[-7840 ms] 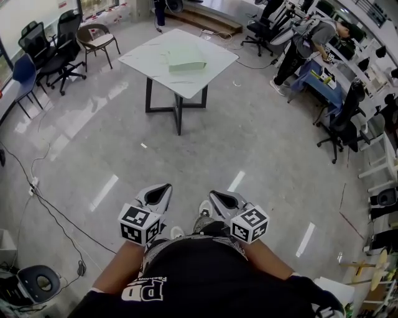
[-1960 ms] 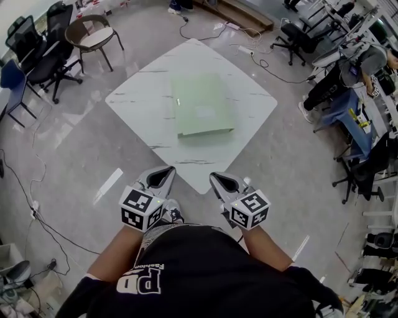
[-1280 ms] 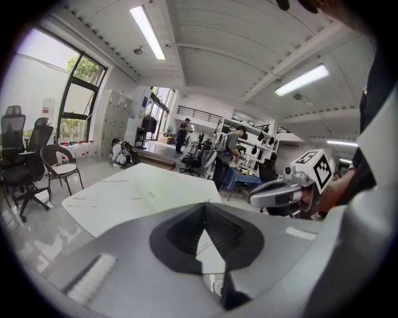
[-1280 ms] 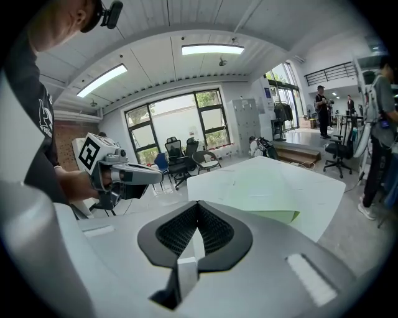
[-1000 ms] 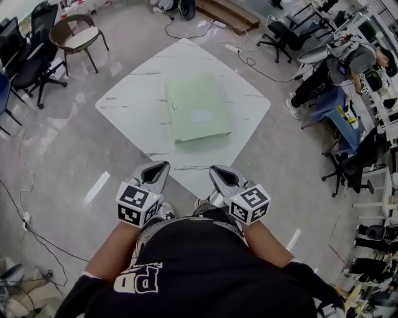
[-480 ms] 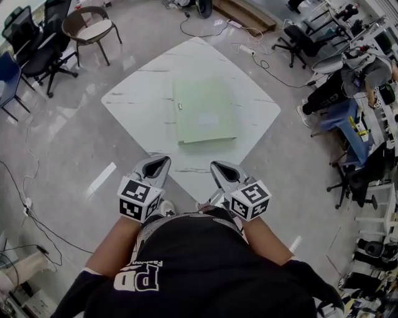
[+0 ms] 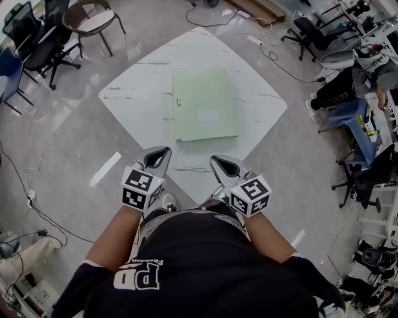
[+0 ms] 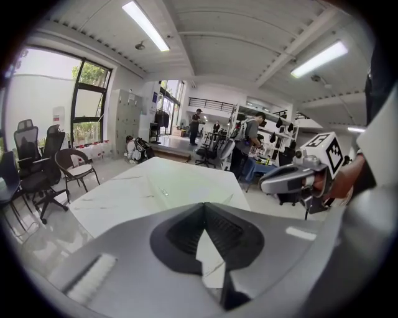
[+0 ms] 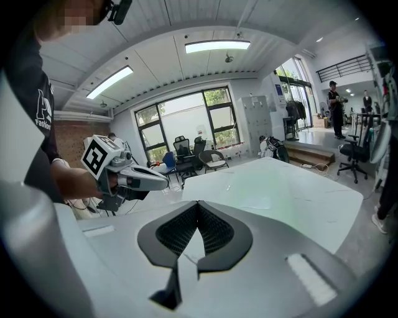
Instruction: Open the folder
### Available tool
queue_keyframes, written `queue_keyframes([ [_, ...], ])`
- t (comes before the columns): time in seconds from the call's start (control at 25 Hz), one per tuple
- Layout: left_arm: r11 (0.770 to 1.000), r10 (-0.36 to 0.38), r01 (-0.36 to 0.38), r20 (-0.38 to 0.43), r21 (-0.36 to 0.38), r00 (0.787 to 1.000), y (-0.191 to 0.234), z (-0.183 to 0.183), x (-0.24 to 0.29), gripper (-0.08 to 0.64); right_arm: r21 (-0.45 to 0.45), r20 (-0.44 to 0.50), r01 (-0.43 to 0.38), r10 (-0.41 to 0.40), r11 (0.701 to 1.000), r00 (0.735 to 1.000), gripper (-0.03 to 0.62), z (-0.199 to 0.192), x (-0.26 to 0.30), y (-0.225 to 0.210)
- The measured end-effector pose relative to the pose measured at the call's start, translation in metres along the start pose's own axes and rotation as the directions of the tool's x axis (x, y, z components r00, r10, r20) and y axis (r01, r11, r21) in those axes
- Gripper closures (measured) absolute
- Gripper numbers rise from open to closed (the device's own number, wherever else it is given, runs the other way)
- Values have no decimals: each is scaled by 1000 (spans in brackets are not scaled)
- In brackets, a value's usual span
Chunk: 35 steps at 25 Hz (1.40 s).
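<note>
A pale green folder (image 7: 205, 104) lay flat and closed near the middle of a white, marble-patterned table (image 7: 134, 99). The table stood cornerwise to the person, with its near corner pointing at the gap between the two grippers. A small metal fitting (image 7: 178, 102) showed close to the folder's left edge. The left gripper (image 7: 163, 151) was held low in front of the person's body, just short of the table's near corner. Its fingers were pressed together at the tips with nothing between them. The right gripper (image 7: 217, 160) was held beside it at about the same height, also with its fingertips meeting and nothing in its grip. Both grippers were well apart from the folder, and neither touched the table. A brown chair (image 7: 93, 18) and black office chairs (image 7: 37, 43) stood on the glossy floor beyond the table's left side. To the right, a person (image 7: 373, 71) bent over a blue desk (image 7: 351, 112), and a thin cable (image 7: 25, 186) trailed across the floor at the left.
</note>
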<state>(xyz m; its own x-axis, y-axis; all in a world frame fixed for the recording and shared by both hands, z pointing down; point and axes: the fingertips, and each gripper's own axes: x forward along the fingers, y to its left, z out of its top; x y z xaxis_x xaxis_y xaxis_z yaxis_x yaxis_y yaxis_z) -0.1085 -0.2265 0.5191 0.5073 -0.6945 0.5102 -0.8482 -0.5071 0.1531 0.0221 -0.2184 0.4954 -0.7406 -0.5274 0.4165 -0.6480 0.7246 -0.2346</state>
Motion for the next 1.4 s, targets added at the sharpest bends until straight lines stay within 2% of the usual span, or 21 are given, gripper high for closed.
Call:
queue_keyframes([
  [0.2,1000,2,-1,-34,11,999,9,-3,31,506,-5,-3,-12,12,1000,1000,592,5,9,-11],
  [0.4,999,15,-12,-100,38,995,24,-27,66,506,-21,-15,-20,20,1000,1000,592,5,13,-16],
  [0.8,1000,0,4,-198,22,980,32,-52,118,506,-13,-12,-5,5,1000,1000,592,4,7,-30],
  [1.0,999,-7,16,-238,36,971,34,-60,133,506,-3,-4,12,-12,1000,1000,592,5,5,-37],
  [1.16,1000,0,4,-275,14,962,34,-70,138,506,1,0,21,-21,1000,1000,592,6,1,-40],
  [1.4,999,-2,12,-266,36,964,34,-67,138,506,0,13,34,-34,999,999,592,13,-1,-44],
])
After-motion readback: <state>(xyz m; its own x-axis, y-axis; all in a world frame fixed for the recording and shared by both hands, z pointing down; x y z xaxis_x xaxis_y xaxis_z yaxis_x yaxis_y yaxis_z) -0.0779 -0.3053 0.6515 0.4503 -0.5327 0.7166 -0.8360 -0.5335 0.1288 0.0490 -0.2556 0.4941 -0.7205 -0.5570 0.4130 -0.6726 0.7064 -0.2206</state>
